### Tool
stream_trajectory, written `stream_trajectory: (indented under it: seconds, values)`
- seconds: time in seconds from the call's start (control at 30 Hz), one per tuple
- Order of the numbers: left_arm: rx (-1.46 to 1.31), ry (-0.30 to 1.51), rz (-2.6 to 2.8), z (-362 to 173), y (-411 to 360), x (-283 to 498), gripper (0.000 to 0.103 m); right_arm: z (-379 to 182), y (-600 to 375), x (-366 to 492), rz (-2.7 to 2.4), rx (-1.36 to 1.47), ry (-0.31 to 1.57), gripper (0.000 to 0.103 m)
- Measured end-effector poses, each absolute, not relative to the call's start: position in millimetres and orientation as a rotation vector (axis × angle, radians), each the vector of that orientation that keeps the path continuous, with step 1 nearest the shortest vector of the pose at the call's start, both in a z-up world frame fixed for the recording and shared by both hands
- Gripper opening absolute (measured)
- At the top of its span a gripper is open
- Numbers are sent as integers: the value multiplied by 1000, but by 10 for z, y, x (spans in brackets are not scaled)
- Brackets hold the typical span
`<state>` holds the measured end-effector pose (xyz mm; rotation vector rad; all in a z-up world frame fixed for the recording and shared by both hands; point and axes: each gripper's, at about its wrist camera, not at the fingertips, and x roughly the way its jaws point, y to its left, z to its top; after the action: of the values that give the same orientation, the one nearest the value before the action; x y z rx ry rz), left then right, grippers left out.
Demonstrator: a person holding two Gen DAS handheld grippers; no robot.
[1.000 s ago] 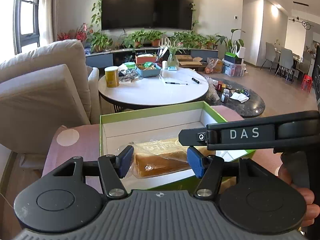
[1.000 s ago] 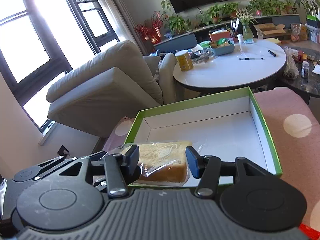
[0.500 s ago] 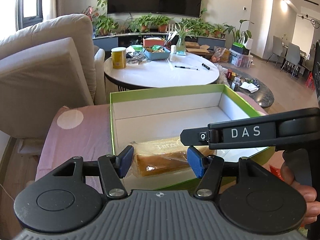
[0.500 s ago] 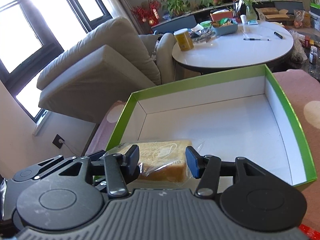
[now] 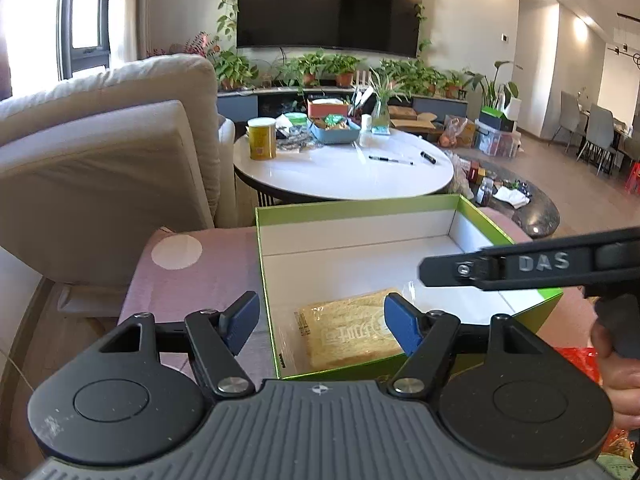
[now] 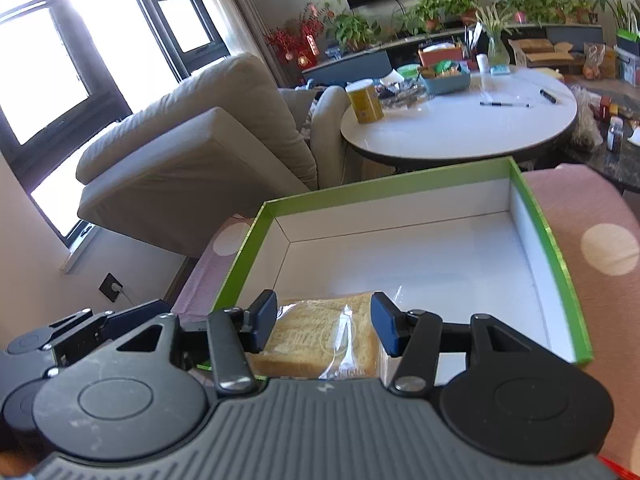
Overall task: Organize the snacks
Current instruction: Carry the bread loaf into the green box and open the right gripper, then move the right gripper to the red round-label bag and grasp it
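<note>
Bagged bread [image 5: 352,330] lying in near corner of green box [image 5: 360,204] on pink dotted cloth [image 5: 192,280], L gripper [image 5: 320,322] jaws just widened, pads off bag, R gripper [image 6: 324,326] clamped on the bread.

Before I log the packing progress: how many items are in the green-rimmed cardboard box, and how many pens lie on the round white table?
Clear-wrapped packs of sliced bread in the green-rimmed cardboard box: 1
Pens on the round white table: 2
Total: 3
</note>
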<state>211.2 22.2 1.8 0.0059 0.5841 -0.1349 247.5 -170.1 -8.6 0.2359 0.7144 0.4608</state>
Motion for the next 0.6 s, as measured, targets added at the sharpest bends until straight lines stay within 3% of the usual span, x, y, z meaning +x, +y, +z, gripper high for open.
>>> stream_trajectory:
  seconds: [0.37, 0.6]
  values:
    - [8, 535, -158, 215, 46, 1694, 73, 129, -2122, 2032, 420, 207, 634, 69]
    - [8, 576, -237, 68, -291, 1502, 74, 18, -2493, 1816, 357, 205, 641, 69]
